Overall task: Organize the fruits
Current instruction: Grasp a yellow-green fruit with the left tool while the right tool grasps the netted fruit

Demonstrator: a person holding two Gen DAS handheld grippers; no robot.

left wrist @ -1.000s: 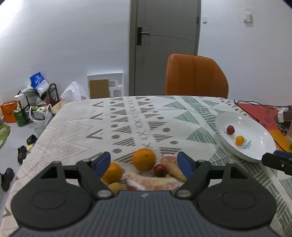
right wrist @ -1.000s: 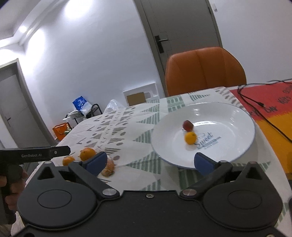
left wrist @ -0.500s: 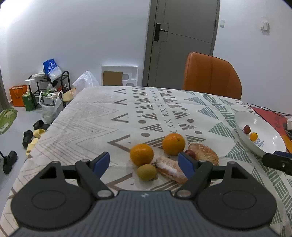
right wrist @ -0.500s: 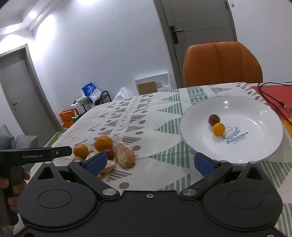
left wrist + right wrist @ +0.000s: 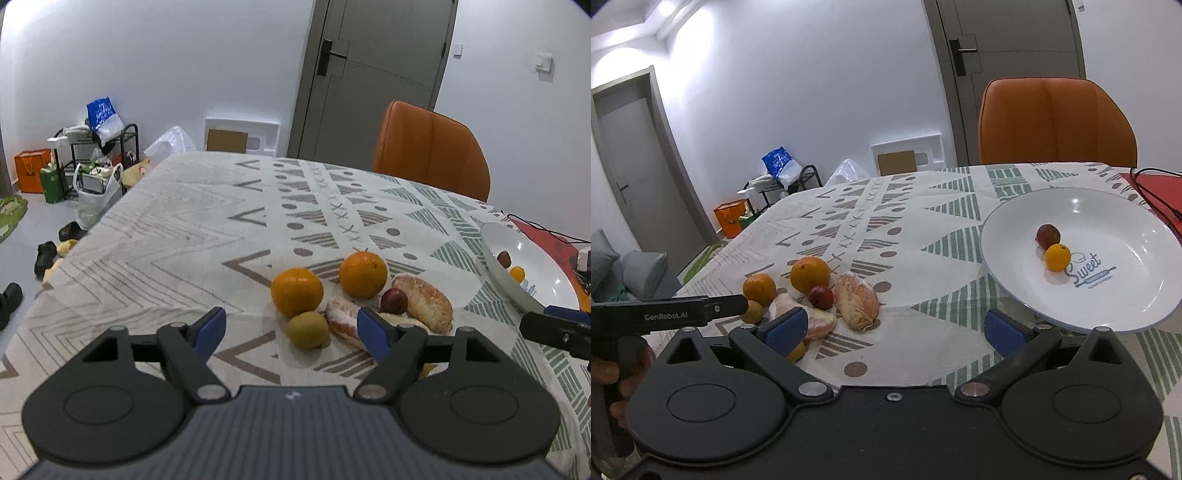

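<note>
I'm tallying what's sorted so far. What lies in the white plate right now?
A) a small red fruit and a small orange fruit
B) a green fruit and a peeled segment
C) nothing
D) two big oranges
A: the white plate holds only a small red fruit touching a small orange fruit.

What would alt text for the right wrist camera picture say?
Open blue-tipped tongs point across a patterned tablecloth. A white plate on the right holds a small red fruit and a small orange fruit; on the left lie two oranges and peeled citrus pieces.

plate [image 5: 496,254] cut by right edge; small yellow fruit [image 5: 796,351] half-hidden
</note>
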